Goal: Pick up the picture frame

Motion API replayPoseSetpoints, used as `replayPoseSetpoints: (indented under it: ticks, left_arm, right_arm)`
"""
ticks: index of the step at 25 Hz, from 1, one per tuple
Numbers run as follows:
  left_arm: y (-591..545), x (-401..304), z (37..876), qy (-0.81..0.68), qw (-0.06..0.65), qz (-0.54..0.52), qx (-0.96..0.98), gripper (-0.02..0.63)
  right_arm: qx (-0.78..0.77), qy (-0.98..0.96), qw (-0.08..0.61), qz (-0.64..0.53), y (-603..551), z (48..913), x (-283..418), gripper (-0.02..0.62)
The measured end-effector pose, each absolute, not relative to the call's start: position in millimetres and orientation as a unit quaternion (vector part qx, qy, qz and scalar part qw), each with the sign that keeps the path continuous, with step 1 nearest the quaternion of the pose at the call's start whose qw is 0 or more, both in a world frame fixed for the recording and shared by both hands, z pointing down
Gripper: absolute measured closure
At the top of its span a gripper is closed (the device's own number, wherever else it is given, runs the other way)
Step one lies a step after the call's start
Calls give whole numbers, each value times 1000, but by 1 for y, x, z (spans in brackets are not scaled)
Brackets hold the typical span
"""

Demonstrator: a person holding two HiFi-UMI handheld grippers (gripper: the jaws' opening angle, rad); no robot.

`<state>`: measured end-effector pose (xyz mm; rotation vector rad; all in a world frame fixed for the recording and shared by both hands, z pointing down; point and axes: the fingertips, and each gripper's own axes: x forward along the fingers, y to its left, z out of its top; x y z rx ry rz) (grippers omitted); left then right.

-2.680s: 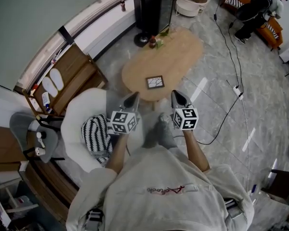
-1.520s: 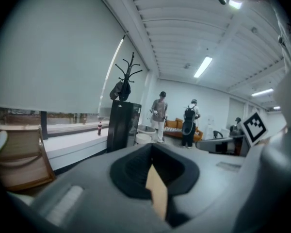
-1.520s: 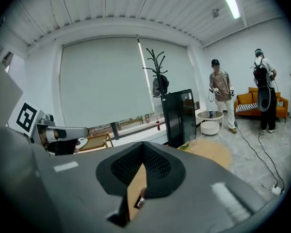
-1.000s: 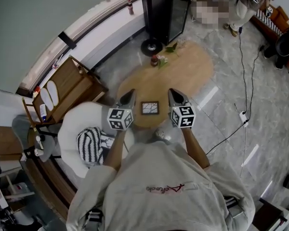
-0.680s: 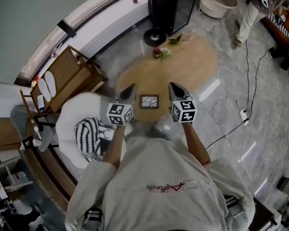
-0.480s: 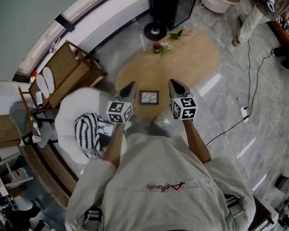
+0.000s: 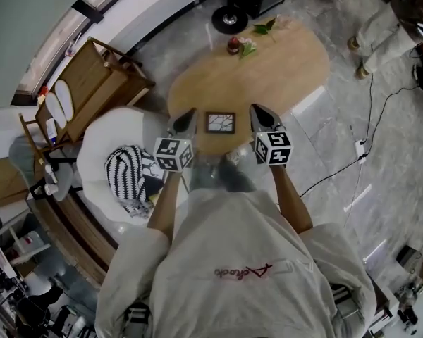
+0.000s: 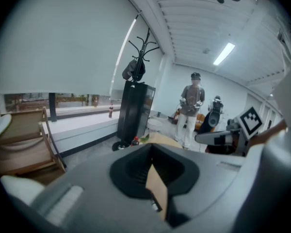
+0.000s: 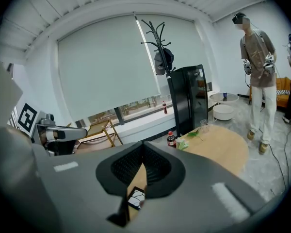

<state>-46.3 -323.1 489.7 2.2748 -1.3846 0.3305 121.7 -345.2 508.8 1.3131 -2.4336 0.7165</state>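
- While one rectangular, dark-rimmed picture frame lies flat near the front edge of one oval, pale wooden table, two grey grippers sit either side of it.
- Left gripper: jaws pressed together, nothing between them.
- Right gripper: jaws likewise together, empty.
- One small red-capped bottle stands at the table's far edge.
- One round white armchair holds one black-and-white striped cushion.
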Motion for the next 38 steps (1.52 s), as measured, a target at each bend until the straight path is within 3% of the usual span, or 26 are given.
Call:
replayPoseSetpoints:
  ticks: [17,38]
  left_arm:
    - [-311,-80,621,-469,305,168,811,603]
    - [-296,-80,807,-455,353,213,789,603]
  right_arm:
    - [466,-810,191,299,-321,618,89,592]
    - [466,-775,240,353,-274,793,111,592]
